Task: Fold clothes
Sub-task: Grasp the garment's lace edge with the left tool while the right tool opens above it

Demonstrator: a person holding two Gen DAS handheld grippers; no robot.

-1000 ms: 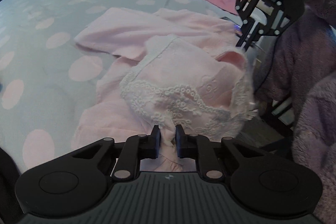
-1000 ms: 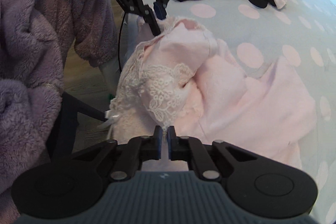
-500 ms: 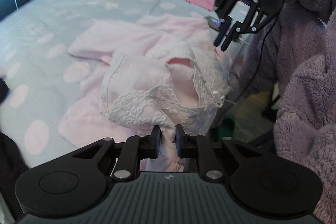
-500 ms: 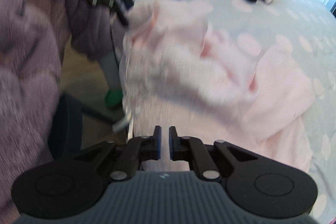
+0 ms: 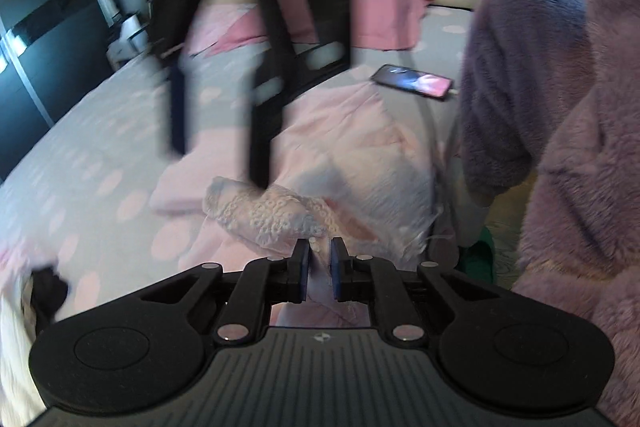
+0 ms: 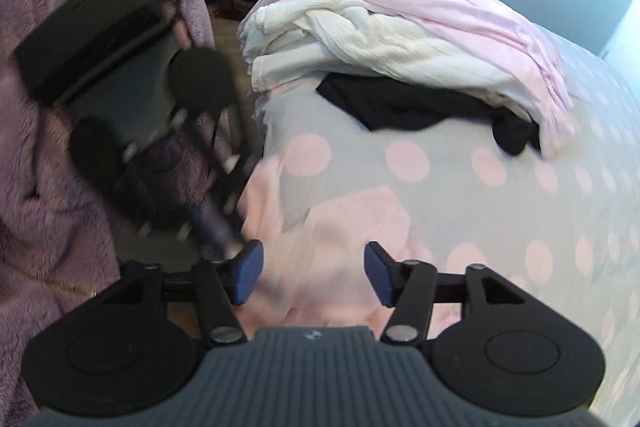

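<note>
Left wrist view showed the left gripper (image 5: 320, 259) clamped on the lace-trimmed pink garment (image 5: 280, 211), which lay bunched on the polka-dot bedspread (image 5: 100, 131); the right gripper (image 6: 312, 273) gaped apart above it, so folding looked barely begun, with the clothes pile (image 6: 400, 39) apparently still waiting

Each handheld tool is matte black plastic with a grey ribbed grip plate at the bottom centre, stamped with a small round emblem. On both sides of the plate sit large round black discs, and angled link bars run forward from silver rivets to the fingers. The left gripper (image 5: 319, 259) and the right gripper (image 6: 311, 271) carry blue pads (image 6: 248, 271) on the inner finger faces. The person wears a fluffy lilac fleece robe (image 5: 580, 163), its thick sleeve (image 6: 36, 163) crossed by a thin gold chain at the wrist
</note>
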